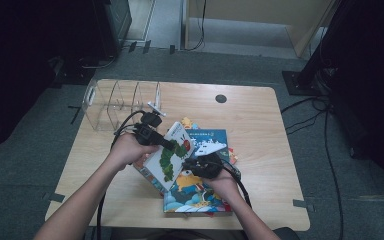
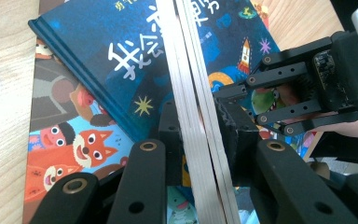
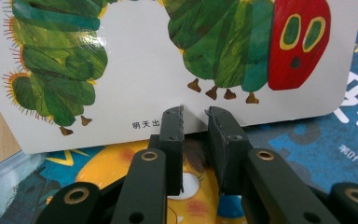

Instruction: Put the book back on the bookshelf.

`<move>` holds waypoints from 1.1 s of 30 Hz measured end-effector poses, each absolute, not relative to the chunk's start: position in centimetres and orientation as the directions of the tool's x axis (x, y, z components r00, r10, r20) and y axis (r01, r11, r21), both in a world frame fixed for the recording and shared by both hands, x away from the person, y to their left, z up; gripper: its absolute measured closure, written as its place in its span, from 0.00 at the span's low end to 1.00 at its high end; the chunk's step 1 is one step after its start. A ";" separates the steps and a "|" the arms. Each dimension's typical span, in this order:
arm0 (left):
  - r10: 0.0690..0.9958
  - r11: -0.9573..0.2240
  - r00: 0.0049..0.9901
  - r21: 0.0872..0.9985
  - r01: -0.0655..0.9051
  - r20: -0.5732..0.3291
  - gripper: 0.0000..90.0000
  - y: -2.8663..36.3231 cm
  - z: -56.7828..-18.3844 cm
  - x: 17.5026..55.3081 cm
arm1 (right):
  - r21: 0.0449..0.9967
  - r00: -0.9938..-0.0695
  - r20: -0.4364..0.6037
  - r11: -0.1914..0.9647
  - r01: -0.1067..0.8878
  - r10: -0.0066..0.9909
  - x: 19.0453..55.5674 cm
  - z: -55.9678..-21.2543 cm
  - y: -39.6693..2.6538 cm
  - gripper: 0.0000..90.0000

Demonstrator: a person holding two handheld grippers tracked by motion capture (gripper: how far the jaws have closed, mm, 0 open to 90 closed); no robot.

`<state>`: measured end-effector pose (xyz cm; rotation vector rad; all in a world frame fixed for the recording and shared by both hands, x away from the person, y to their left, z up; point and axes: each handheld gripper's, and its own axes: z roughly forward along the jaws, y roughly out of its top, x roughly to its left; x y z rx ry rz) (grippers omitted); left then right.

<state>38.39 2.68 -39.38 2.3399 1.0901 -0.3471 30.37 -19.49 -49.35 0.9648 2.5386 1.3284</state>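
You are holding the white caterpillar board book [image 1: 169,156] tilted above the stack of colourful picture books [image 1: 200,192] on the wooden worktop [image 1: 260,130]; your left gripper [image 2: 200,140] jaws are clamping its edge, your right gripper [image 3: 195,122] jaws are standing narrowly apart just below its lower edge

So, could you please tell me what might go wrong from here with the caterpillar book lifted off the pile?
1. The left tool pinches the caterpillar book by its page edge alone; held tilted like that, it could slip or swing down.
2. The right tool sits at the cover's lower edge with its jaws apart, so it gives little backup.
3. A drop would hit the loose pile, where the blue book lies askew, and could push it further out of line.
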 end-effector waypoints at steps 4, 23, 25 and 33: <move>0.625 -0.573 0.665 0.338 0.747 -0.409 0.86 2.4 -38.6 38.6 | 0.775 -0.804 0.156 0.434 0.460 0.574 30.4 -49.4 -19.2 0.78; 0.582 -0.690 0.733 0.262 0.674 -0.352 0.87 0.8 -39.1 38.3 | 0.770 -0.810 0.146 0.448 0.453 0.568 30.2 -49.3 -19.1 0.76; 0.589 -0.679 0.725 0.269 0.684 -0.358 0.87 1.3 -38.6 38.5 | 0.771 -0.812 0.136 0.454 0.447 0.567 30.1 -49.3 -19.1 0.71; 0.605 -0.650 0.727 0.325 0.687 -0.326 0.87 3.1 -36.1 39.0 | 0.771 -0.829 0.025 0.517 0.372 0.559 29.3 -49.4 -18.5 0.59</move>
